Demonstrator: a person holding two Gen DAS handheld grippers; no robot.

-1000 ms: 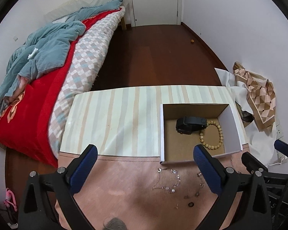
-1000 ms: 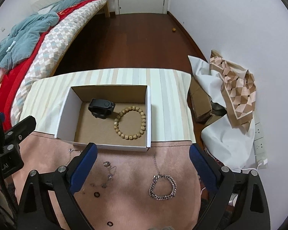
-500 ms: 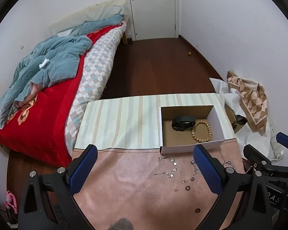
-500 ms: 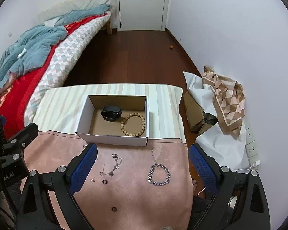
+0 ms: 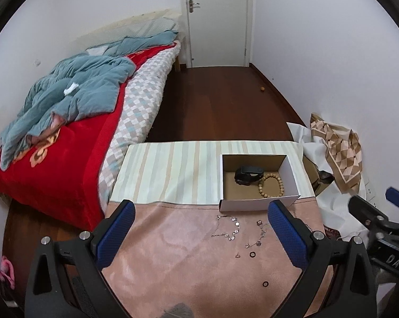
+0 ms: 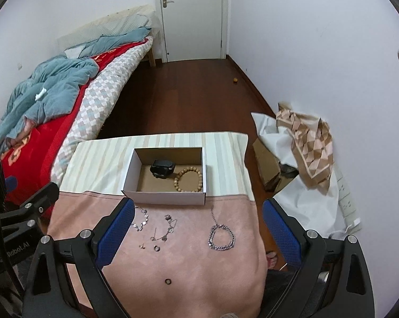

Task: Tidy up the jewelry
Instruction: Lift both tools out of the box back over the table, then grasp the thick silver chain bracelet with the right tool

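Right wrist view: right gripper [image 6: 198, 228] is spread wide and empty over the pink cloth [image 6: 199, 265], chain bracelet [image 6: 222, 237] between its fingers. Left gripper [image 5: 202, 232] is wide open too, above a thin necklace [image 5: 229, 229]. Beyond sits the cardboard box [image 6: 165, 198] holding a black watch [image 6: 162, 168] and bead bracelet [image 6: 188, 179].

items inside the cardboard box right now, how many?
2. A black watch lies toward the back of the cardboard box, and a wooden bead bracelet lies beside it in the right half. The near wall may hide something small.
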